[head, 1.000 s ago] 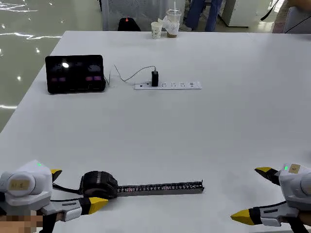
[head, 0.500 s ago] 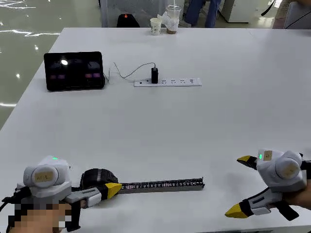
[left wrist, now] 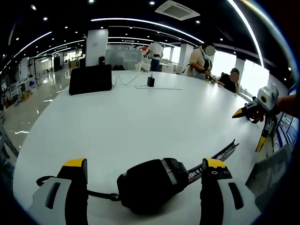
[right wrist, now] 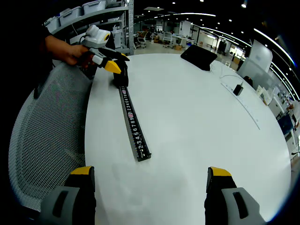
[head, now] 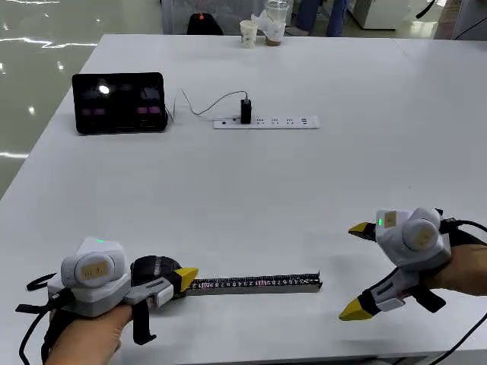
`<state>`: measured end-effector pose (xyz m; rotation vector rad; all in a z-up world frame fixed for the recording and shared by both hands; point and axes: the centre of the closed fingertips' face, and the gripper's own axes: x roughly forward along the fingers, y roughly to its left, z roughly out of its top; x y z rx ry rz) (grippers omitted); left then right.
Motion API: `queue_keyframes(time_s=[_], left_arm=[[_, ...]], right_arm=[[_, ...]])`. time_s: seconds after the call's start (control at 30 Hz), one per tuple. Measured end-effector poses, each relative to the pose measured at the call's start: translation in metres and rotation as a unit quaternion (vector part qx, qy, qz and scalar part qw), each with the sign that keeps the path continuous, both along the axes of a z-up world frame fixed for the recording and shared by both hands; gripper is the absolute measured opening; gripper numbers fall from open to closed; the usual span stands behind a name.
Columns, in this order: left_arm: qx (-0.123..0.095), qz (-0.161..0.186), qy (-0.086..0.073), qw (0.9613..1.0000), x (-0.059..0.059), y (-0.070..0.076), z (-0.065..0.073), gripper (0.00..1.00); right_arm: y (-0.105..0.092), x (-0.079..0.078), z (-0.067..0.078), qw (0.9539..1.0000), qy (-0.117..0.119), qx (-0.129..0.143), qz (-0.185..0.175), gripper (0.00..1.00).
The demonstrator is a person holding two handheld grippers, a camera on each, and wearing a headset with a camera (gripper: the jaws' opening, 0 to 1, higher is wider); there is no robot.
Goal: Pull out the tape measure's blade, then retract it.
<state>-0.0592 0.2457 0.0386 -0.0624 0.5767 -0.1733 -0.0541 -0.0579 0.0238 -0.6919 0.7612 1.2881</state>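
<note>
At seven o'clock in the head view, we are straddling the tape measure with the left gripper, jaws apart on either side of its case. Its blade is lying extended toward three o'clock on the white table. At four o'clock we are holding the right gripper spread wide, near the blade's tip.

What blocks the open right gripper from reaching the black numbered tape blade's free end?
Likely nothing, so yes: the open right gripper faces the black numbered tape blade's free end across bare white table.
</note>
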Motion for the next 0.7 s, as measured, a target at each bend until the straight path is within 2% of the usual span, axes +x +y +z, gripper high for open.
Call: queue_keyframes(time_s=[0.23,0.27,0.3,0.33,0.37,0.43,0.5,0.57,0.6,0.67,0.7], left_arm=[[-0.006,0.005,-0.019,0.9998,0.000,-0.008,-0.001,0.94],[-0.002,0.001,-0.019,0.9998,-0.001,-0.010,-0.005,0.93],[-0.002,-0.002,0.000,1.0000,-0.003,-0.012,-0.011,0.93],[-0.005,-0.004,-0.001,1.0000,-0.002,-0.013,-0.011,0.93],[-0.001,-0.010,-0.011,0.9999,0.001,-0.015,-0.010,0.92],[0.007,-0.021,-0.004,0.9997,-0.002,-0.021,-0.011,0.92],[-0.005,-0.021,-0.002,0.9998,-0.004,-0.025,-0.010,0.92],[-0.008,-0.015,-0.009,0.9998,-0.004,-0.026,-0.005,0.92],[-0.020,0.014,-0.009,0.9997,-0.003,-0.022,-0.004,0.92],[-0.049,0.042,-0.001,0.9979,-0.004,-0.021,-0.007,0.93],[-0.038,0.032,-0.002,0.9988,-0.005,-0.020,-0.010,0.93]], right_arm=[[0.010,0.004,-0.004,0.9996,0.005,-0.011,0.024,0.96],[0.011,0.006,-0.005,0.9996,0.006,-0.011,0.026,0.95],[0.013,0.007,-0.005,0.9995,0.006,-0.011,0.027,0.94],[0.014,0.008,-0.006,0.9995,0.006,-0.013,0.028,0.94],[0.015,0.009,-0.008,0.9994,0.009,-0.015,0.029,0.93],[0.018,0.009,-0.009,0.9992,0.013,-0.017,0.033,0.90],[0.020,0.007,-0.010,0.9990,0.014,-0.019,0.039,0.85],[0.022,0.007,-0.011,0.9988,0.016,-0.020,0.043,0.83],[0.023,0.006,-0.013,0.9986,0.019,-0.020,0.046,0.81],[0.024,0.004,-0.016,0.9981,0.024,-0.025,0.051,0.78],[0.025,0.003,-0.018,0.9979,0.025,-0.027,0.054,0.76]])
